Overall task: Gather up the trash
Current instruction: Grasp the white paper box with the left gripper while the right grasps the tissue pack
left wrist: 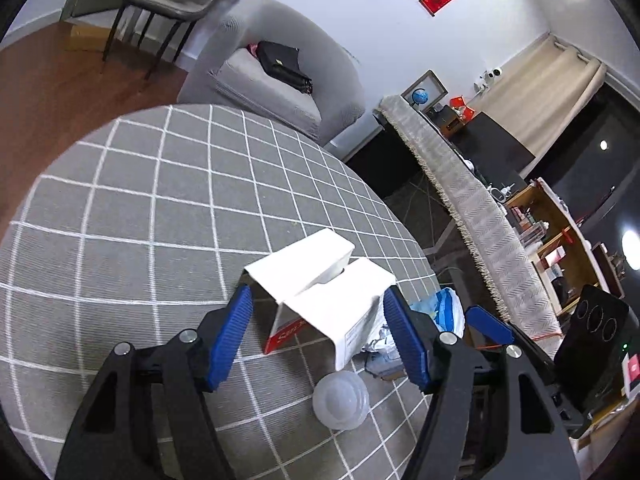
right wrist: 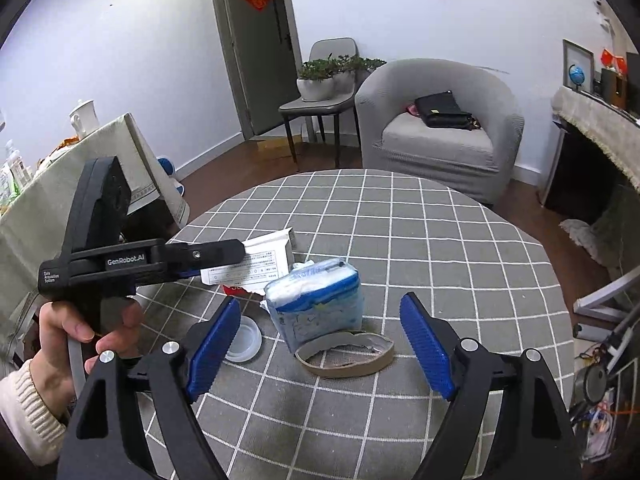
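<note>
A white carton with a red end lies on the round table with a grey checked cloth. My left gripper is open, its blue pads on either side of the carton, apart from it. A clear plastic lid lies just below the carton. In the right wrist view my right gripper is open and empty, above a blue-and-white tissue pack and a flattened brown cardboard ring. The carton, the lid and the left gripper's body show there too.
A grey armchair with a black bag stands beyond the table. A chair with potted plants is by the door. A cloth-covered table is at left, a cluttered shelf at right.
</note>
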A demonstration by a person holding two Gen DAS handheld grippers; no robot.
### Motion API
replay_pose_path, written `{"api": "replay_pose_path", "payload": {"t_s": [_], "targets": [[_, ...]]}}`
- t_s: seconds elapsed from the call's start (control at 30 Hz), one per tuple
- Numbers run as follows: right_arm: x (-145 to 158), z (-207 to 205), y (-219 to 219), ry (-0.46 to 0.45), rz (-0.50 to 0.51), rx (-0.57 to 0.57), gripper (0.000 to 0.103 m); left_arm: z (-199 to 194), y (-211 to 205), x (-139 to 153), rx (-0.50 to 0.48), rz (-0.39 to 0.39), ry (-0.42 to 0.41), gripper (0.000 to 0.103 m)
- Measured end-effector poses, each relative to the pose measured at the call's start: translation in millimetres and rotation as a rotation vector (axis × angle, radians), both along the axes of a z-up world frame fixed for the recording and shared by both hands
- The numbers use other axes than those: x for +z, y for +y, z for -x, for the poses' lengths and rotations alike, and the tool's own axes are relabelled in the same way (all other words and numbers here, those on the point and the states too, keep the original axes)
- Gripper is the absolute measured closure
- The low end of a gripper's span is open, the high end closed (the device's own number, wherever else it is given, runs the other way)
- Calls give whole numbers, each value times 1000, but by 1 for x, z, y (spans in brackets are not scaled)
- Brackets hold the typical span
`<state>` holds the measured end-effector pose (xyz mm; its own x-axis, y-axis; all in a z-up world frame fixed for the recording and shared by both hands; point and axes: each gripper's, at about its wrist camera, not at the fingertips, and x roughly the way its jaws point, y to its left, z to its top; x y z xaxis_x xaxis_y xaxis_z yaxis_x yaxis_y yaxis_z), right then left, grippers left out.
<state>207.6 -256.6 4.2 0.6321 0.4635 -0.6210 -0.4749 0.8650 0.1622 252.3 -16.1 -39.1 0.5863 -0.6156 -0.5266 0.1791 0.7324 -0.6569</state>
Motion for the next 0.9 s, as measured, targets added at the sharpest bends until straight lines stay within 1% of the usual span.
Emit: {"api": "replay_pose_path", "payload": {"t_s": [0.17,0.3,0.5,0.63,0.77,0.9], "targets": [[0,-5,4,5,-9,0,17,-7,-1,-5,-7,36,17,34],[-3,-11,7,2,23,-8,15,-10,-1,-7,-12,69,29,40],[-12,-18,11,21,44,-4,15,-8,-7,-4,-30,38,12,49],[-18,-20,13,28,56,-3,15,-6,-8,1,-30,46,-5,57],[-20,-25,11,35,41,-2,15,-5,-10,3,-38,36,-16,59],[-22,-29,10,38,15,-2,15,-3,-7,5,-28,45,-30,64]]}}
